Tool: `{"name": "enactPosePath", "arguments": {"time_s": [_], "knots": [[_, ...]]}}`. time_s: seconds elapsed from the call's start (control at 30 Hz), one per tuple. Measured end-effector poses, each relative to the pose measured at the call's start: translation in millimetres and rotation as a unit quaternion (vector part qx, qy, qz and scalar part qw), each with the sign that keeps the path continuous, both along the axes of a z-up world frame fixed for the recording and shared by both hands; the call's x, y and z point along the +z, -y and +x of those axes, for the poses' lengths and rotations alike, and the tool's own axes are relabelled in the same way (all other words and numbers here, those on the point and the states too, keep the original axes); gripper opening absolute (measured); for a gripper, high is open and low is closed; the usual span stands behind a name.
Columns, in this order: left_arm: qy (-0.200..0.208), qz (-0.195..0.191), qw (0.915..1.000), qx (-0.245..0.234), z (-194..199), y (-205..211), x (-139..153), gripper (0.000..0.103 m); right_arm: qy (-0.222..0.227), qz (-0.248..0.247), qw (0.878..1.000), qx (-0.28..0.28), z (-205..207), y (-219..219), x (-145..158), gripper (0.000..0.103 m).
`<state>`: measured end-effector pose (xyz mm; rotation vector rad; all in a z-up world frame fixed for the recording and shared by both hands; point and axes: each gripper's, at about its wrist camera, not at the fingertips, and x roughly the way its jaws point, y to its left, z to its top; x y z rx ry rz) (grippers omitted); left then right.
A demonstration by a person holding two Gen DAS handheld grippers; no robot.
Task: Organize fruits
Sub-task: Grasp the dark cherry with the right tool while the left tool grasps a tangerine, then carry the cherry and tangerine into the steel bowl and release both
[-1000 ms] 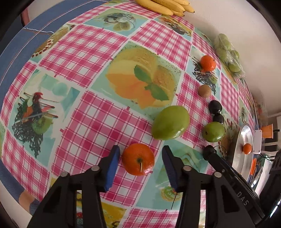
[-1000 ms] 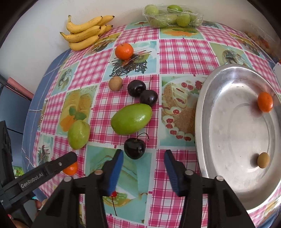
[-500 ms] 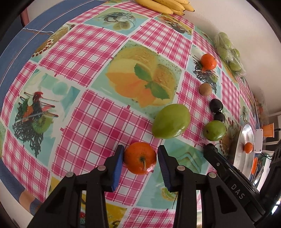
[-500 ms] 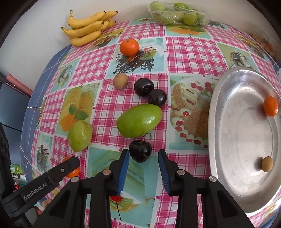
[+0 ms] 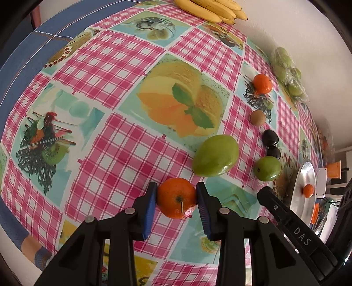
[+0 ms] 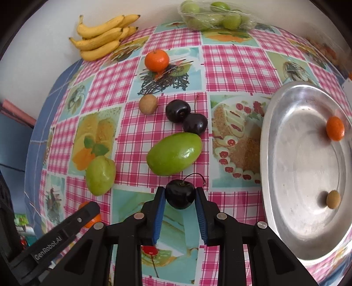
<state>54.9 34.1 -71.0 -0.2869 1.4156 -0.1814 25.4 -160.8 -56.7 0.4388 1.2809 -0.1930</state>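
Observation:
My left gripper [image 5: 176, 198] has its blue pads against both sides of a tangerine [image 5: 176, 203] on the checked tablecloth, and its jaws are closing on it. In the right wrist view my right gripper [image 6: 180, 197] is shut on a dark cherry [image 6: 180, 198] with a curved stem, just in front of a large green mango [image 6: 173, 154]. A steel tray [image 6: 303, 176] at the right holds a small orange fruit [image 6: 335, 128] and a small brown fruit [image 6: 333, 199]. The left gripper's finger [image 6: 88, 211] shows at the lower left of that view.
On the cloth lie a smaller green fruit [image 6: 100, 176], two dark cherries [image 6: 177, 110], a brown round fruit [image 6: 148, 104] and another tangerine [image 6: 156, 60]. Bananas [image 6: 103, 37] and a bag of green fruits [image 6: 215, 17] sit by the wall.
Both grippers' jaws have closed in from wide apart: the left onto the tangerine, the right onto the cherry. The right gripper has edged forward so the cherry now sits between its pads.

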Motion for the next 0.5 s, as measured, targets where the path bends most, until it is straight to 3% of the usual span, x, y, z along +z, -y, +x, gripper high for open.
{"name": "enactPosePath", "arguments": {"time_s": [0.2,0.5], "knots": [[0.019,-0.007,0.9998,0.006,0.1,-5.8,12.2,0.037,-0.014,0.008,0.999,-0.029,-3.8,5.4,2.3,0.029],[0.052,-0.014,0.9985,-0.009,9.1,11.9,43.9,0.037,0.013,0.015,0.999,-0.046,-12.2,19.2,27.8,0.029]]}}
